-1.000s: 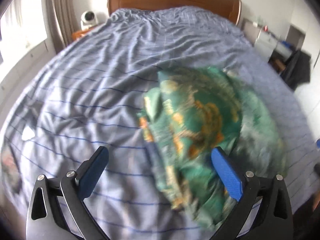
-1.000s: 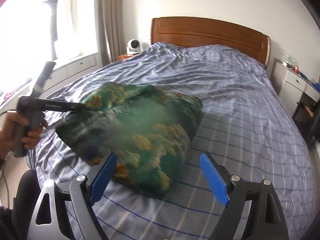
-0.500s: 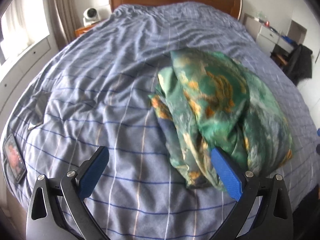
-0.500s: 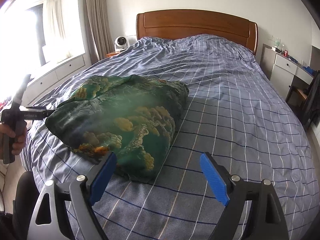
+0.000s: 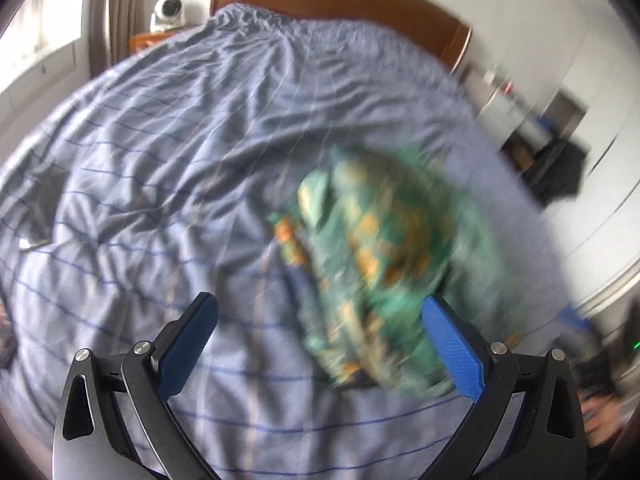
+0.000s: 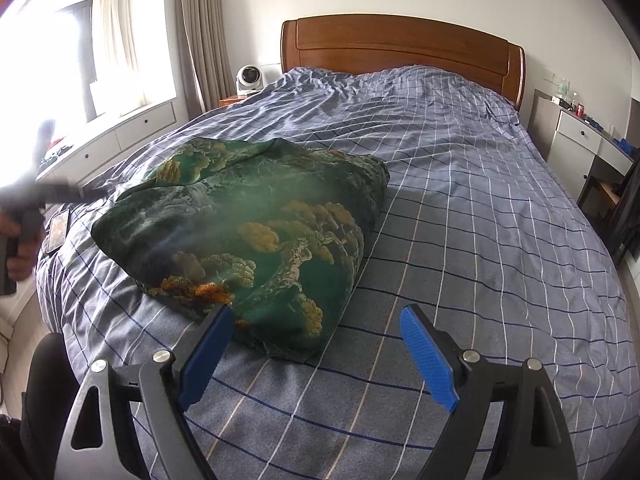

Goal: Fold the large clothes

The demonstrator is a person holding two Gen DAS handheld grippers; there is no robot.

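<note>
The right gripper (image 6: 316,352) hangs with its blue pads spread wide and nothing between them, tilted down over the near edge of the bed (image 6: 480,208). Just beyond its left pad lies the green garment (image 6: 248,240), a loosely bundled heap printed with gold and orange, resting on the near left part of the bed's checked blue-grey cover. The left gripper (image 5: 320,344) is also spread wide and empty; its view is blurred, with the garment (image 5: 384,256) ahead of it and towards its right pad. From the right wrist, that gripper shows as a dark smear off the bed's left edge, held in a hand (image 6: 18,248).

A phone (image 6: 58,229) lies flat on the cover beside the garment, at the bed's left edge. The wooden headboard (image 6: 400,46) stands at the far end. Left of the headboard a small white fan (image 6: 249,79) sits on a nightstand, with beige curtains (image 6: 200,32) and a bright window (image 6: 80,52) beyond. Right of the bed stands a white desk (image 6: 584,136).
</note>
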